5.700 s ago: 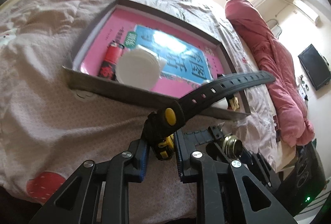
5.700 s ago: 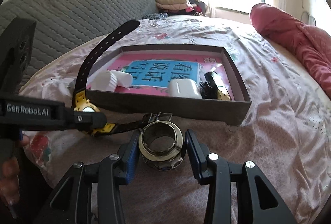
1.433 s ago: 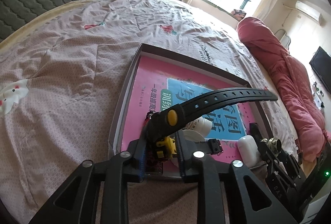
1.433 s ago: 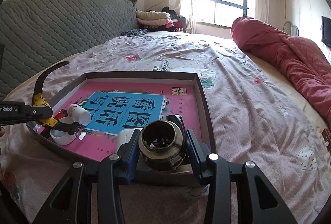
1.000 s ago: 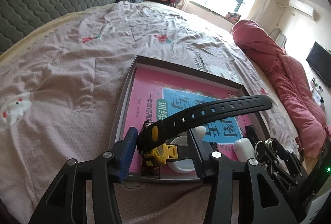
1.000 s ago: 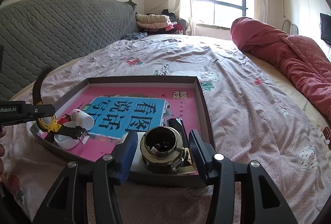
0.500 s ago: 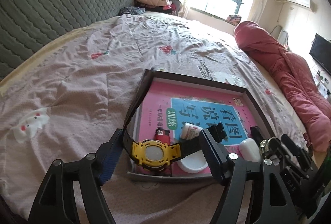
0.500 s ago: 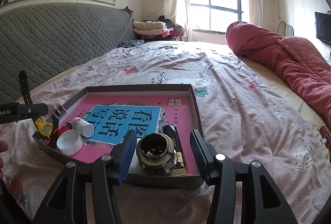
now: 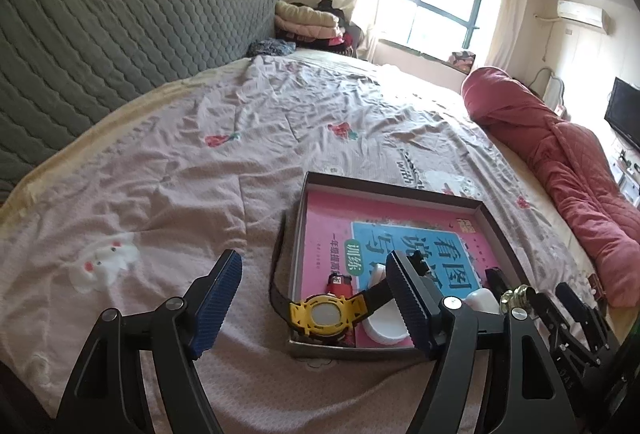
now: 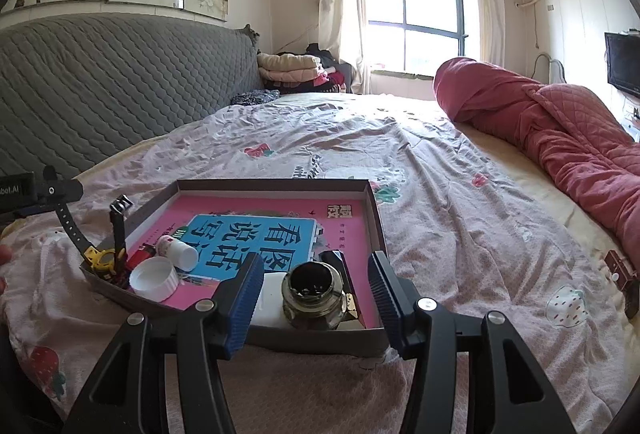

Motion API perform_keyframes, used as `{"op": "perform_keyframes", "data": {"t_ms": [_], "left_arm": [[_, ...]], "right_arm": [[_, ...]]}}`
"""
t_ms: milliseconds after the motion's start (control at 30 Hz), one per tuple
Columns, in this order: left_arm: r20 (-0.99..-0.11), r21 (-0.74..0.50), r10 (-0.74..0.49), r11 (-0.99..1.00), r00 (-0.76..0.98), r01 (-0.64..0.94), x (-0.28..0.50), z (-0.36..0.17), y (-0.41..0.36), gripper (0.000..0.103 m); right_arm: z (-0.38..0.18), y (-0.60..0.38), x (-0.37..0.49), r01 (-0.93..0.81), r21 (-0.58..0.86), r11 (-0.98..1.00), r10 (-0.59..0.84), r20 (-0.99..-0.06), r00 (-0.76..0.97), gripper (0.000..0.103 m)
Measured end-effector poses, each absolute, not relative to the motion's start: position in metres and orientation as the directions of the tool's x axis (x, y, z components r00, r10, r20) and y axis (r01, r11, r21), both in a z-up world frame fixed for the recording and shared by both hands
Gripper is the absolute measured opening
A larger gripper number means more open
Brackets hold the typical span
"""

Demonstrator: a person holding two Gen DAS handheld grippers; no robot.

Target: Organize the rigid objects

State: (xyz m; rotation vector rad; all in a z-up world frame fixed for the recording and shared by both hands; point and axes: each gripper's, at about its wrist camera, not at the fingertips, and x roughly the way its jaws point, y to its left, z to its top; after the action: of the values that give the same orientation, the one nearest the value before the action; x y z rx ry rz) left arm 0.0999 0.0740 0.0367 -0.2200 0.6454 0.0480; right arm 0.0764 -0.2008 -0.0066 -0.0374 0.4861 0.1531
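Observation:
A yellow-faced watch [image 9: 323, 318] with black straps lies on the near left corner of the grey tray [image 9: 392, 190], one strap hanging over the left wall. My left gripper [image 9: 314, 270] stands wide open just above and behind it, touching nothing. In the right wrist view a brass-rimmed glass jar [image 10: 314, 294] stands upright inside the tray's [image 10: 276, 183] near wall. My right gripper [image 10: 315, 268] is open around it, with gaps at both pads. The watch [image 10: 100, 260] shows at the tray's left corner there.
A pink book [image 10: 344, 234] lines the tray. On it lie a white cap [image 10: 154, 278], a small white bottle [image 10: 179, 254], a red lighter [image 10: 142, 254], a white case [image 10: 269, 298] and a black item [image 10: 334, 258]. A red quilt [image 10: 560, 121] lies along the bed's right.
My left gripper opened and let go of the watch, then drew back and up; the watch now rests on the tray corner. My right gripper widened off the jar and backed away.

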Motion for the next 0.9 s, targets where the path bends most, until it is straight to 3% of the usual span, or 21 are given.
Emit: {"op": "perform_keyframes", "data": {"t_ms": [467,900], "left_arm": [[-0.588,-0.122,-0.05,0.992,0.807,-0.028,0.062,0.053,0.043,0.077],[-0.639,-0.1,-0.062,0.995,0.766,-0.003,0.035,0.043,0.02,0.077]], "right_arm": [[0.009,-0.197,0.038,-0.142,0.068,0.988,0.157,-0.483,0.861,0.054],[0.003,-0.187,0.014,-0.1,0.077,0.992,0.126,-0.554,0.823,0.054]]}}
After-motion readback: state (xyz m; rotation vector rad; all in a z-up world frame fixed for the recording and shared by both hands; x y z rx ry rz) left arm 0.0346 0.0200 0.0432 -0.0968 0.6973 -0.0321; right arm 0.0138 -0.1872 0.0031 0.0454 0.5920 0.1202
